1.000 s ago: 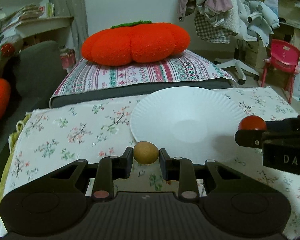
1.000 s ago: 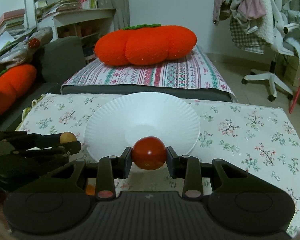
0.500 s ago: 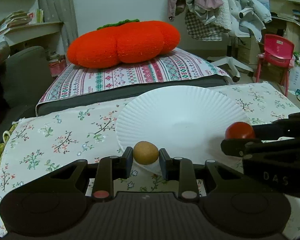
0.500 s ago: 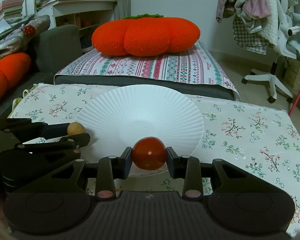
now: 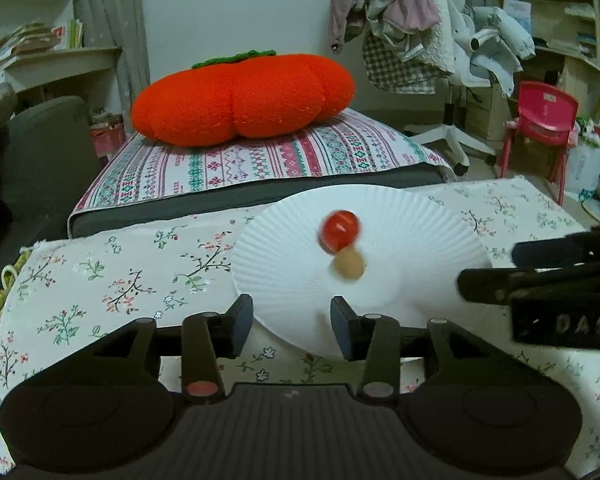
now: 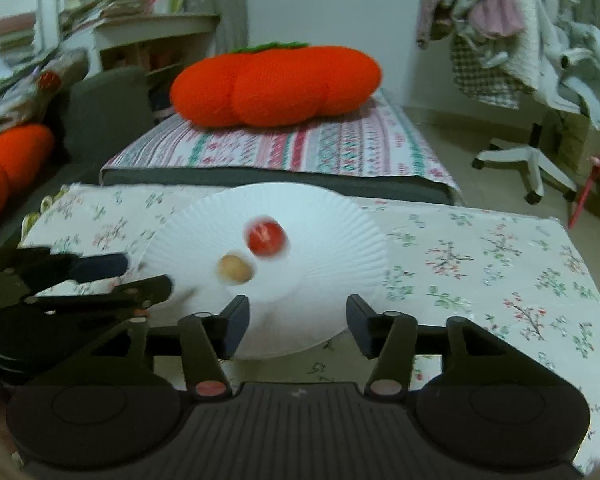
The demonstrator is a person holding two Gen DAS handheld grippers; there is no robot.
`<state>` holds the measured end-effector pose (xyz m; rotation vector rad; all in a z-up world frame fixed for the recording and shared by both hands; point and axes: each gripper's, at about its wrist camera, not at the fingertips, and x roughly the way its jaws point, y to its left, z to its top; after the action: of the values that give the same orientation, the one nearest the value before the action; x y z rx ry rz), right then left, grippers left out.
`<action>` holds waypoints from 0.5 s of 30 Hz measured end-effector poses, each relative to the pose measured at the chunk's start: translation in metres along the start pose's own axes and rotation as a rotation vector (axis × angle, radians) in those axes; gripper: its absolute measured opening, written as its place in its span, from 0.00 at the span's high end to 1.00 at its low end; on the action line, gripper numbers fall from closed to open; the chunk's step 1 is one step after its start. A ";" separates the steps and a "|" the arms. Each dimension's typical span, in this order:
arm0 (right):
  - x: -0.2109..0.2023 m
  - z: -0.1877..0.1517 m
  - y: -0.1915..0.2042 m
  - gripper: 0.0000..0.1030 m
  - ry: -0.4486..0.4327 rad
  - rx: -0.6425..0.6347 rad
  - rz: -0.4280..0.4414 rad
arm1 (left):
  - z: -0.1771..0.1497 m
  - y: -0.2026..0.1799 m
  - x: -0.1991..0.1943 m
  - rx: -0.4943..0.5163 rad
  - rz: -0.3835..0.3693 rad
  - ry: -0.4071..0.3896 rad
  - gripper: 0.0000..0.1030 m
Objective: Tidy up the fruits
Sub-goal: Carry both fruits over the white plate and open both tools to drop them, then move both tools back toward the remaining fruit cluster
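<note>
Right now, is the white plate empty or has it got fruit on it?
Not empty. The white plate holds a blurred red fruit and brown fruit, side by side near its middle.

The surface [image 5: 112, 276] was covered by a white cloth [image 6: 480, 264] printed with small flowering sprigs, which reached to its far edge and its left edge. A white paper plate [image 5: 420, 232] with a fluted rim lay directly on the cloth, near the middle of the surface and close to the far edge. In the plate's hollow were a small red fruit [image 5: 339, 229] and a smaller tan one [image 5: 349, 265], the two just beside each other, both blurred. At the left edge a strip of yellow-green fabric [image 5: 0, 284] showed from under the cloth.
</note>
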<state>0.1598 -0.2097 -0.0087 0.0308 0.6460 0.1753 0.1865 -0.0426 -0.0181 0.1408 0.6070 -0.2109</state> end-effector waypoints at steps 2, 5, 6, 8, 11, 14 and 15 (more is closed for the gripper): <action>0.000 0.000 -0.006 0.41 0.001 0.023 -0.011 | 0.001 0.004 -0.001 -0.020 0.002 0.007 0.78; 0.000 -0.001 -0.012 0.37 0.007 0.049 -0.015 | 0.000 0.008 -0.002 -0.044 0.006 0.025 0.76; -0.001 -0.001 -0.013 0.35 0.008 0.057 -0.010 | -0.001 0.009 -0.002 -0.052 0.007 0.034 0.76; -0.006 -0.001 -0.014 0.26 0.000 0.064 0.001 | -0.002 0.012 -0.004 -0.068 0.007 0.046 0.76; -0.014 -0.001 -0.014 0.16 -0.022 0.060 0.009 | -0.004 0.015 -0.009 -0.082 0.018 0.067 0.75; -0.023 -0.004 -0.014 0.09 -0.028 0.066 0.038 | -0.007 0.017 -0.017 -0.091 0.033 0.088 0.71; -0.026 -0.005 -0.015 0.08 -0.028 0.073 0.053 | -0.008 0.019 -0.021 -0.098 0.038 0.093 0.68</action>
<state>0.1384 -0.2288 0.0018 0.1201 0.6234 0.2021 0.1695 -0.0197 -0.0109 0.0680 0.7048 -0.1378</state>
